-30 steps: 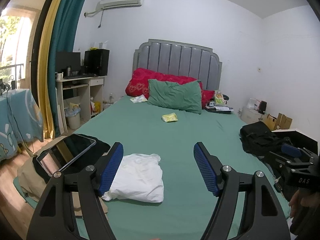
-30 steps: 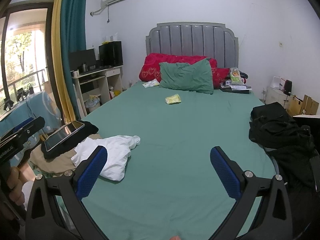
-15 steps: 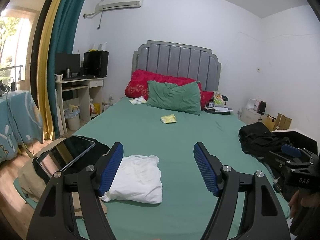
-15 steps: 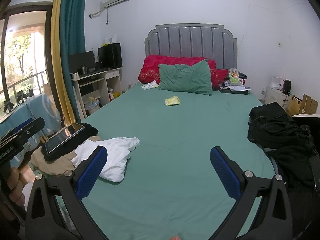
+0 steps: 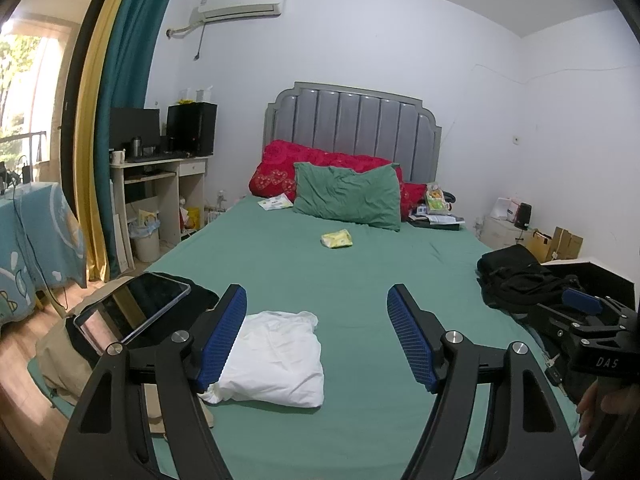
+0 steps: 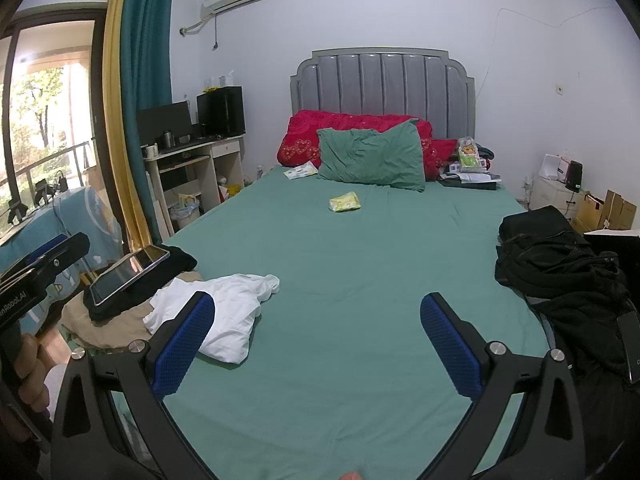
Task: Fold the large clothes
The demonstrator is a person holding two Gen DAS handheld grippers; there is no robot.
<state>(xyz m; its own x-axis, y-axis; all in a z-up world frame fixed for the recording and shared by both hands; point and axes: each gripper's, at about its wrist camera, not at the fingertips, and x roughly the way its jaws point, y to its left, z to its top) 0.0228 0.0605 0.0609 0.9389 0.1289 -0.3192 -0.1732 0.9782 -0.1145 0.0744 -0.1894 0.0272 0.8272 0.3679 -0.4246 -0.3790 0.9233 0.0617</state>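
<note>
A folded white garment lies on the green bed sheet near the bed's left front; it also shows in the right wrist view. A heap of black clothes lies at the bed's right edge and shows in the left wrist view. My left gripper is open and empty, held above the bed just right of the white garment. My right gripper is open and empty above the bare sheet, between the white garment and the black heap.
A tablet rests on black and tan clothes at the bed's left corner. A green pillow, red quilt and small yellow packet lie toward the headboard. A desk stands left, boxes right.
Both grippers have tilted down slightly, so the room sits a little higher in view. Both stay open and empty. The clothes have not moved.
</note>
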